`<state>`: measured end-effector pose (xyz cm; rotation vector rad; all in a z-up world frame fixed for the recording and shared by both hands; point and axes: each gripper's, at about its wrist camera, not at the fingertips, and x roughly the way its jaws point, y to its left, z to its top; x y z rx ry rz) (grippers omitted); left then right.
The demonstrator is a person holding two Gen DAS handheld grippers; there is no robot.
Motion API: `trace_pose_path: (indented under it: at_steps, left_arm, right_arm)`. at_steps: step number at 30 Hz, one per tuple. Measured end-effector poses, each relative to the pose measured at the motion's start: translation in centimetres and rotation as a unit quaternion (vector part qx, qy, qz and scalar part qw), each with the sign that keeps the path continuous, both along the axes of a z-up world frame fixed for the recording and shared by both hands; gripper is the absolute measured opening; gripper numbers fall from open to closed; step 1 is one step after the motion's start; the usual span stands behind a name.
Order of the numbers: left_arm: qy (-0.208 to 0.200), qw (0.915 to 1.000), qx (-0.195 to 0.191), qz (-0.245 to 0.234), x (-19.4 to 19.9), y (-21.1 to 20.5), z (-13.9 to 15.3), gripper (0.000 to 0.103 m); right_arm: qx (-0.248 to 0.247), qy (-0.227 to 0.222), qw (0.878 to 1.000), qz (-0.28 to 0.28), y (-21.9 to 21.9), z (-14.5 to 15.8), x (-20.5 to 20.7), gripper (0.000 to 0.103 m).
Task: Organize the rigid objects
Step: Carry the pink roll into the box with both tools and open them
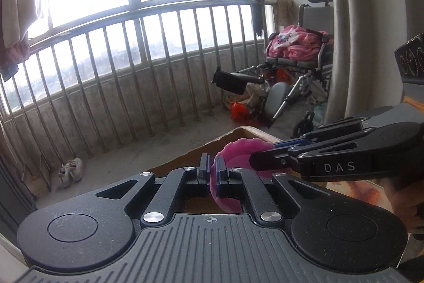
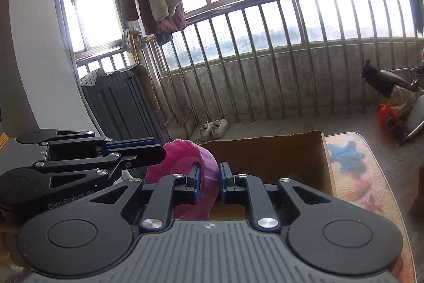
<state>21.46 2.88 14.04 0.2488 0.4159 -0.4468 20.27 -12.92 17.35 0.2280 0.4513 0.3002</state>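
Observation:
A pink plastic bowl (image 1: 243, 150) with a ribbed rim hangs in the air, held from two sides. In the left wrist view my left gripper (image 1: 212, 171) is shut on its thin rim. My right gripper (image 1: 255, 157) reaches in from the right and clamps the far rim. In the right wrist view the bowl (image 2: 180, 158) sits tilted on edge, its wall pinched by my right gripper (image 2: 210, 174), while the left gripper (image 2: 159, 149) bites it from the left. An open cardboard box (image 2: 267, 153) stands just beyond and below the bowl.
A patterned mat (image 2: 352, 171) lies right of the box. White shoes (image 2: 213, 127) sit by the balcony railing (image 2: 265, 57). A wheelchair (image 1: 296, 65) with pink cloth stands at the far right, and a dark folded rack (image 2: 116, 102) leans at the left.

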Motion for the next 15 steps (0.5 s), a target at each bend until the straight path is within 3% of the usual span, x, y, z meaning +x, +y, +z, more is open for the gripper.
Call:
trace_pose_path:
  at_steps: [5, 10, 15]
  left_arm:
    - [0.067, 0.9976, -0.002, 0.016, 6.4, 1.8, -2.0, 0.003]
    - [0.129, 0.9903, 0.044, 0.024, 11.8, 1.8, -5.3, 0.003]
    - [0.171, 0.9794, 0.103, 0.026, 14.1, 1.2, -8.3, 0.002]
  right_arm:
    - [-0.057, 0.059, 0.996, 0.034, 2.0, -1.2, 7.6, 0.017]
    - [-0.050, 0.151, 0.986, 0.049, 3.9, -4.5, 14.8, 0.017]
    - [-0.055, 0.255, 0.963, 0.062, 4.8, -9.3, 20.3, 0.016]
